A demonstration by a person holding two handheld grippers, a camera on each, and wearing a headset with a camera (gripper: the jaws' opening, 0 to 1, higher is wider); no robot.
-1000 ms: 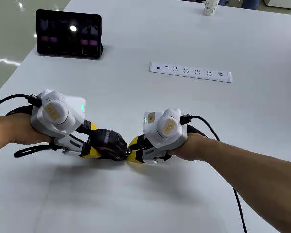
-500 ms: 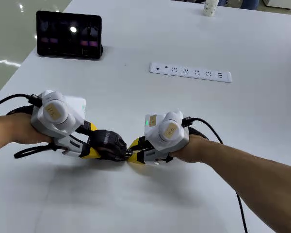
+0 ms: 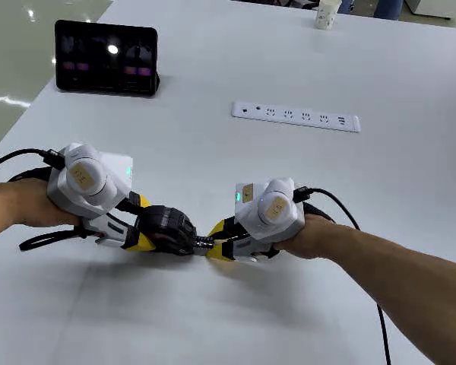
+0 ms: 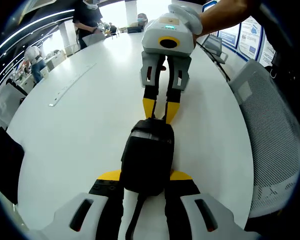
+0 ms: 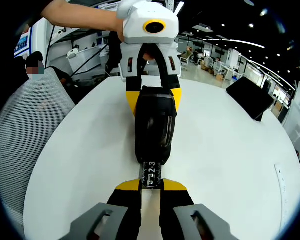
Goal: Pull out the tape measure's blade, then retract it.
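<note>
clamping the black, rubber-clad tape measure case (image 4: pixel 147 152) across its flanks, the left claw (image 4: pixel 146 176) holds it low at the white bench (image 3: pixel 235 68). the right claw (image 5: pixel 151 186) is closed narrow on the tip of the thin, dark numbered blade (image 5: pixel 151 172), with a short length out. the case looks compact, grippy and rigid. the blade is probably springy, sharp-edged and apt to snap back. its end hook is hidden between the claw tips.
</note>
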